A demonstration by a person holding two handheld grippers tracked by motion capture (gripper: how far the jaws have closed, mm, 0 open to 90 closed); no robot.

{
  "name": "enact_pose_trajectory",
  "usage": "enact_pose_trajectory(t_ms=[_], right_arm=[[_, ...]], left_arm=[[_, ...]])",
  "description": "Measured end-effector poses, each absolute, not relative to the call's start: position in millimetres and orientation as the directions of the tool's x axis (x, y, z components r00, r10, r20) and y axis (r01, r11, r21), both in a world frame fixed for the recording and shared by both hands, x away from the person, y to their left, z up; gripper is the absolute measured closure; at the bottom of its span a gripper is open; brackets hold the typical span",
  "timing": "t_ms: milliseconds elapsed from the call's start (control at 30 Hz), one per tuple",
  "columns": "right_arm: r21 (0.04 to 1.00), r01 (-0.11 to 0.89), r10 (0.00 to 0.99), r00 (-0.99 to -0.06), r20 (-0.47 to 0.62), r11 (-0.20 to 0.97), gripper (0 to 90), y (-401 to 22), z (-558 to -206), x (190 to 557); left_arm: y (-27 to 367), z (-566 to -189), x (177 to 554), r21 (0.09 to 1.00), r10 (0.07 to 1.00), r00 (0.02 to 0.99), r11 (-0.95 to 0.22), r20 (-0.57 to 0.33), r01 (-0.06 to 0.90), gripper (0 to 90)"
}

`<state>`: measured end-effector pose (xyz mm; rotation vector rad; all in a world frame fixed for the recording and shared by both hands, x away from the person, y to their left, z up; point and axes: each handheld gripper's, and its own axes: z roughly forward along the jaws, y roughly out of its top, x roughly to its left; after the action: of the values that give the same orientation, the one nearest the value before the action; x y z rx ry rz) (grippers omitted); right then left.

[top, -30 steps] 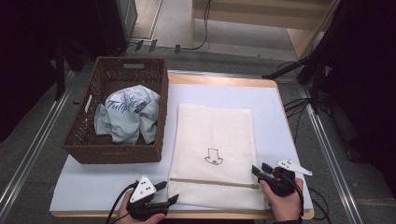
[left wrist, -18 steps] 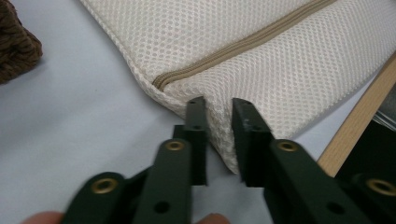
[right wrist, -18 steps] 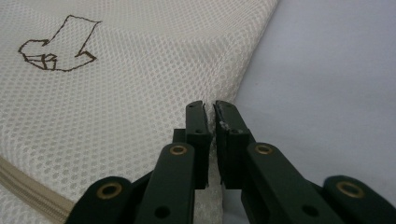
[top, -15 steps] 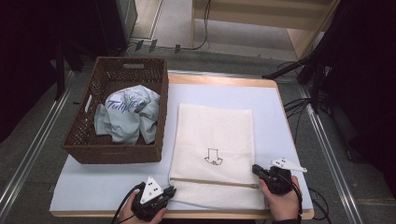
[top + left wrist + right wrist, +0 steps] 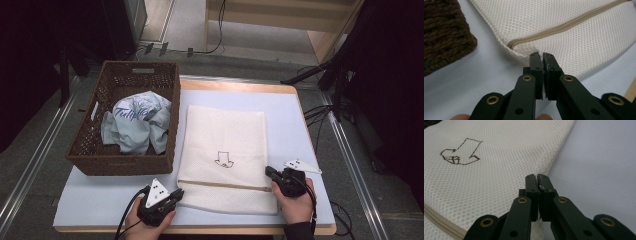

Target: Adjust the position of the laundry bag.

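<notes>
Mesh bag [image 5: 223, 150] lies flat on the table [image 5: 100, 200] right beside the basket [image 5: 90, 162], with the left gripper [image 5: 176, 193] and right gripper [image 5: 268, 171] both closed at its near corners.

left gripper [image 5: 176, 193]: jaws closed, low near edge | right gripper [image 5: 270, 173]: jaws closed, low
</notes>
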<state>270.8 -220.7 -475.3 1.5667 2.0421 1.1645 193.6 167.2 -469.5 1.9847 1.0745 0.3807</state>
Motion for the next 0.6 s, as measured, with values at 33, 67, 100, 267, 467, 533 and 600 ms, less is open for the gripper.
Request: enact_pose_trajectory(t_ms=[33, 67, 100, 267, 467, 533, 600], right_arm=[[0.753, 0.655, 0.912, -0.344, 0.224, 0.062, 89.2, -220, -475, 273], [0.754, 0.654, 0.911, -0.344, 0.228, 0.058, 89.2, -219, -475, 276], [0.758, 0.650, 0.910, -0.346, 0.228, 0.058, 89.2, -218, -476, 278], [0.761, 0.647, 0.906, -0.350, 0.239, 0.050, 89.2, -211, -478, 290], [0.761, 0.647, 0.906, -0.345, 0.245, 0.041, 89.2, -206, -481, 302], [0.762, 0.647, 0.905, -0.346, 0.246, 0.040, 89.2, -206, -482, 304], [0.761, 0.648, 0.906, -0.347, 0.244, 0.043, 88.9, -206, -484, 306]], left_arm=[[168, -470, 195, 0.782, 0.801, 0.587, -0.293, -0.112, 0.550, 87.8], [168, -470, 197, 0.778, 0.802, 0.588, -0.304, -0.102, 0.550, 87.6], [168, -470, 198, 0.777, 0.805, 0.586, -0.309, -0.094, 0.549, 87.5], [174, -470, 204, 0.777, 0.816, 0.569, -0.288, -0.108, 0.560, 87.3], [176, -471, 213, 0.779, 0.826, 0.552, -0.270, -0.114, 0.566, 86.6], [176, -472, 215, 0.778, 0.827, 0.550, -0.270, -0.114, 0.567, 86.6], [176, -472, 215, 0.777, 0.827, 0.551, -0.271, -0.114, 0.568, 86.3]])
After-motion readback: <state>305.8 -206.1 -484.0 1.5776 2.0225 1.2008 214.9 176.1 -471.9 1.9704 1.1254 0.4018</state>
